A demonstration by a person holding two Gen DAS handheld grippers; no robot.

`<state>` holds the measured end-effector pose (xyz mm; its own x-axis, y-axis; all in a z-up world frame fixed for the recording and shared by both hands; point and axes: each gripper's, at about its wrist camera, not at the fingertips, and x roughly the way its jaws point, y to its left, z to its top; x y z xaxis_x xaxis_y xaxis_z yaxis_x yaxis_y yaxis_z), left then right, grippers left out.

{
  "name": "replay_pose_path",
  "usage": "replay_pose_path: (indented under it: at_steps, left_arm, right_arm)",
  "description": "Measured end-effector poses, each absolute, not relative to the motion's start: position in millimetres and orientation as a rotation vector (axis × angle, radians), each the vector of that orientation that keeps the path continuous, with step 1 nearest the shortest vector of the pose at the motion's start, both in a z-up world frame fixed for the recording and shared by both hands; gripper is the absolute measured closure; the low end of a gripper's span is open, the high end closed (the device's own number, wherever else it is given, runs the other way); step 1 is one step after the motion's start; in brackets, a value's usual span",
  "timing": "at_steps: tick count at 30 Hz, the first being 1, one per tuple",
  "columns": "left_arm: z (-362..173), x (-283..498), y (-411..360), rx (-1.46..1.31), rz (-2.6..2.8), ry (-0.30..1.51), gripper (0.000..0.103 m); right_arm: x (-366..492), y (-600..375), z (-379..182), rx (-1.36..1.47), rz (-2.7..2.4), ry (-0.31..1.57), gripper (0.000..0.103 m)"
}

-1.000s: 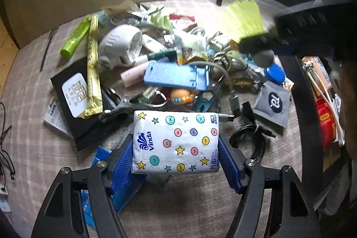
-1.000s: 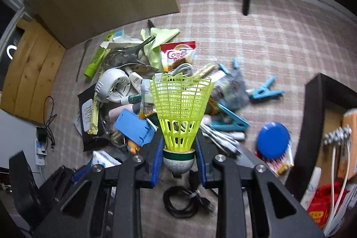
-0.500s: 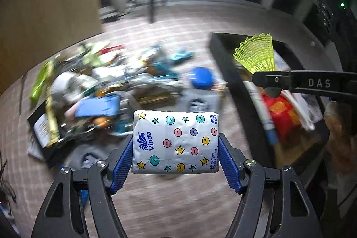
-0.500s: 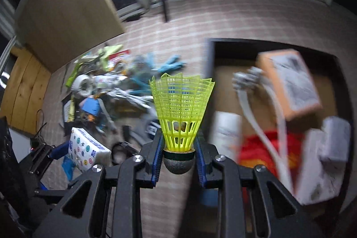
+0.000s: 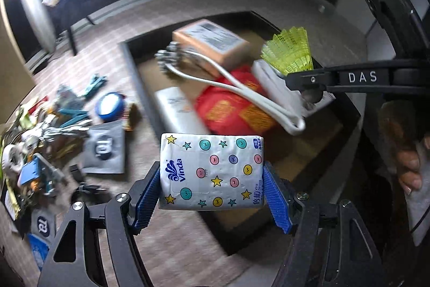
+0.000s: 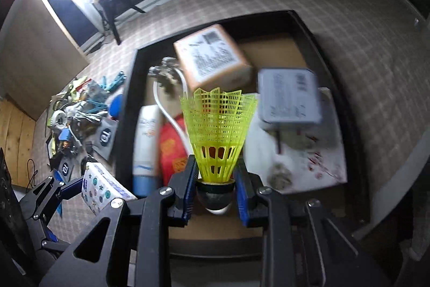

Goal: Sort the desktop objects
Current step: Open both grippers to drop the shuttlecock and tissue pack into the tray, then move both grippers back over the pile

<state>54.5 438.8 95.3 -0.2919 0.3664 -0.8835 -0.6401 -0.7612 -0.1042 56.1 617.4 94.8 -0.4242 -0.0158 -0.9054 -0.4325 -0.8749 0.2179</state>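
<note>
Over the near left edge of the black tray point(image 5: 139, 88), the left gripper point(image 5: 212, 195) is gripping a Vinda tissue pack point(image 5: 211, 171) between its blue fingers point(image 5: 146, 199). To its right, above the tray's clutter, the right gripper point(image 6: 215, 192) is clamping a yellow shuttlecock point(image 6: 217, 125) by its cork base, skirt pointing away. The unsorted pile point(image 5: 45, 131) is lying on the bench at far left

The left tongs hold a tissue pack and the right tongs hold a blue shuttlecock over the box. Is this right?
Not quite: the shuttlecock in the right tongs is yellow, as the right wrist view shows. The left tongs do hold the tissue pack, near the box.
</note>
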Motion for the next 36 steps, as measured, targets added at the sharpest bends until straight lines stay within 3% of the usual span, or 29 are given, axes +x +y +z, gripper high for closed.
replay_pose_path:
  at_steps: [8, 10, 12, 36]
  left_arm:
    - [94.8, 68.3, 464.9, -1.315, 2.065, 0.395, 0.032]
    - [96.7, 68.4, 466.3, -1.326, 2.083, 0.403, 0.028]
    - [101.3, 67.8, 463.1, -1.322, 2.120, 0.391, 0.028]
    - [140.0, 65.8, 401.1, -1.262, 2.303, 0.317, 0.028]
  right_arm:
    - [77.3, 626.7, 94.9, -1.509, 2.370, 0.619, 0.076]
    - [80.2, 625.5, 96.9, -1.513, 2.376, 0.599, 0.071]
    - [83.0, 624.4, 99.8, -1.506, 2.362, 0.573, 0.057]
    - [67.7, 556.7, 132.3, -1.496, 2.537, 0.468, 0.057]
